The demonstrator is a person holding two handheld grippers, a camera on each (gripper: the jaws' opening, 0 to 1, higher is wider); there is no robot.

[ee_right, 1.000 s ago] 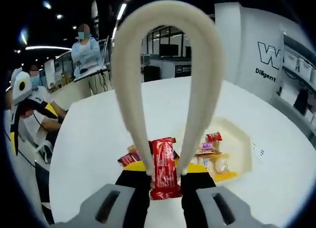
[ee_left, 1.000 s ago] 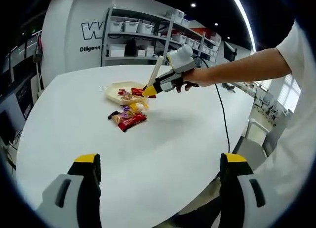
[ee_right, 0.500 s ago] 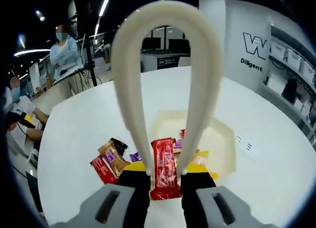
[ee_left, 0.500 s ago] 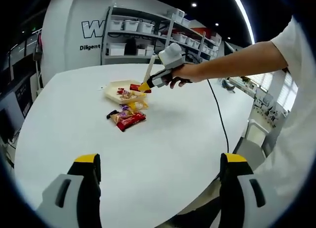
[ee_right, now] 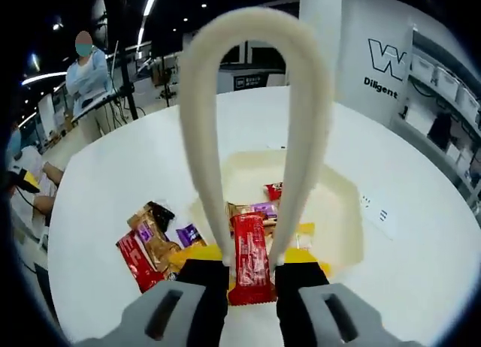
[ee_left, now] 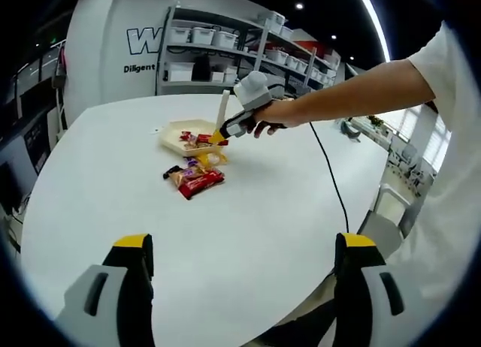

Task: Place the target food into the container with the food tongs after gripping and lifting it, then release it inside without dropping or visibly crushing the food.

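My right gripper (ee_right: pixel 250 270) is shut on cream food tongs (ee_right: pixel 201 144), and the tong tips pinch a red snack packet (ee_right: pixel 249 258). The packet hangs over the near part of the cream container (ee_right: pixel 342 212), which holds a few wrapped snacks (ee_right: pixel 264 200). In the left gripper view the right gripper (ee_left: pixel 229 129), held by a person's hand, hovers with the tongs (ee_left: pixel 223 107) above the container (ee_left: pixel 173 134) at the far side of the white table (ee_left: pixel 248 212). My left gripper (ee_left: pixel 244 261) is open and holds nothing, low over the table's near edge.
Loose wrapped snacks (ee_right: pixel 150 242) lie on the table left of the container, also visible as a small pile (ee_left: pixel 194 180). A cable (ee_left: pixel 334 182) trails from the right gripper across the table. Shelving (ee_left: pixel 225 54) stands behind; people (ee_right: pixel 86 69) are at the far left.
The right gripper has carried the tongs and red packet away from the loose pile to a spot over the container. The left gripper has stayed open and still.
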